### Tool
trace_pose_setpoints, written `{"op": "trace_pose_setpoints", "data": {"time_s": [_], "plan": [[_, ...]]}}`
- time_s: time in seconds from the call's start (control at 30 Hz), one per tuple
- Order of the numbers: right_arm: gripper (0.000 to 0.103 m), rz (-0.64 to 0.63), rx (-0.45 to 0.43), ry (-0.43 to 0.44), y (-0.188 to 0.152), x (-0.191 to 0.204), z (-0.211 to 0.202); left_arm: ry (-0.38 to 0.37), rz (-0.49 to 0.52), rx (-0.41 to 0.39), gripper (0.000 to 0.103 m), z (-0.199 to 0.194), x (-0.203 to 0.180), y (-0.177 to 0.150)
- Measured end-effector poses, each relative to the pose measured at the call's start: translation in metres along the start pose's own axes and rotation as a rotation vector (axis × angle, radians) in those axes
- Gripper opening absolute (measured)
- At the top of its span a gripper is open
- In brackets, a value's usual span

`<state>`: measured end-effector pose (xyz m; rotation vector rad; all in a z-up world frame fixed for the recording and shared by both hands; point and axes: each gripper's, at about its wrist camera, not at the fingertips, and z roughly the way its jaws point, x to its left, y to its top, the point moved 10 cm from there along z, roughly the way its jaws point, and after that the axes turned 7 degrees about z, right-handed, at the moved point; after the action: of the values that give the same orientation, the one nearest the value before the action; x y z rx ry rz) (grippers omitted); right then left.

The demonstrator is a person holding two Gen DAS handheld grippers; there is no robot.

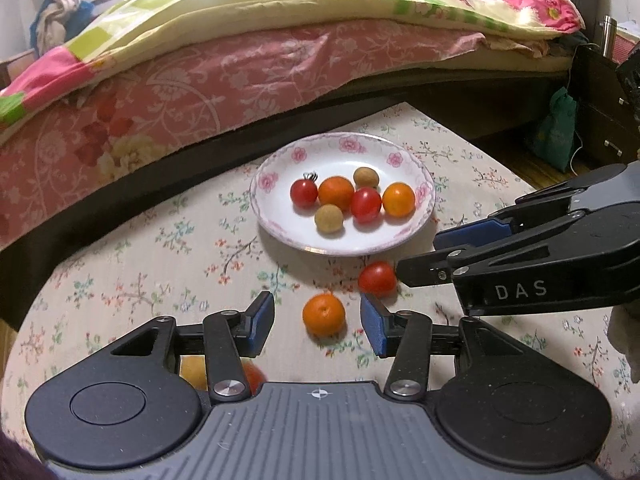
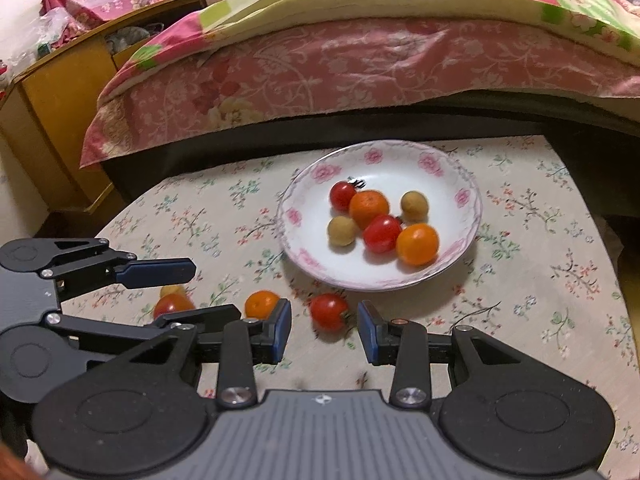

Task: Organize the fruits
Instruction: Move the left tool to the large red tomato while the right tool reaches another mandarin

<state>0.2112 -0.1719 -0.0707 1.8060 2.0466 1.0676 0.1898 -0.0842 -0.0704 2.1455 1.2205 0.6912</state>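
Observation:
A white plate with a pink flower rim (image 1: 265, 184) (image 2: 400, 166) sits at the back of the floral table and holds several fruits: red tomatoes, small oranges and brown longans. In front of it lie a loose orange (image 1: 324, 315) (image 2: 262, 304) and a loose tomato (image 1: 377, 279) (image 2: 329, 312). My left gripper (image 1: 318, 325) (image 2: 216, 290) is open, with the orange just ahead between its blue pads. My right gripper (image 2: 325, 332) (image 1: 424, 254) is open too, its tips on either side of the tomato. Neither gripper holds anything.
Another tomato (image 2: 172, 306) and a yellowish fruit (image 2: 172, 291) lie under the left gripper's fingers. A bed with a pink sheet (image 1: 240, 80) runs behind the table. A wooden cabinet (image 2: 52, 92) stands at the left, dark drawers and a green bag (image 1: 556, 132) at the right.

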Motion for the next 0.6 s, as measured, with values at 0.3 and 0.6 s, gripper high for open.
{"op": "trace_pose_setpoints", "data": {"time_s": [0.3, 0.6], "plan": [[0.037, -0.041, 0.043, 0.027, -0.017, 0.018, 0.007, 0.002, -0.016, 0.034, 0.058, -0.006, 0.004, -0.026], [0.037, -0.085, 0.092, 0.059, -0.031, 0.036, 0.019, -0.005, -0.053, 0.054, 0.059, -0.019, 0.010, -0.050]]}}
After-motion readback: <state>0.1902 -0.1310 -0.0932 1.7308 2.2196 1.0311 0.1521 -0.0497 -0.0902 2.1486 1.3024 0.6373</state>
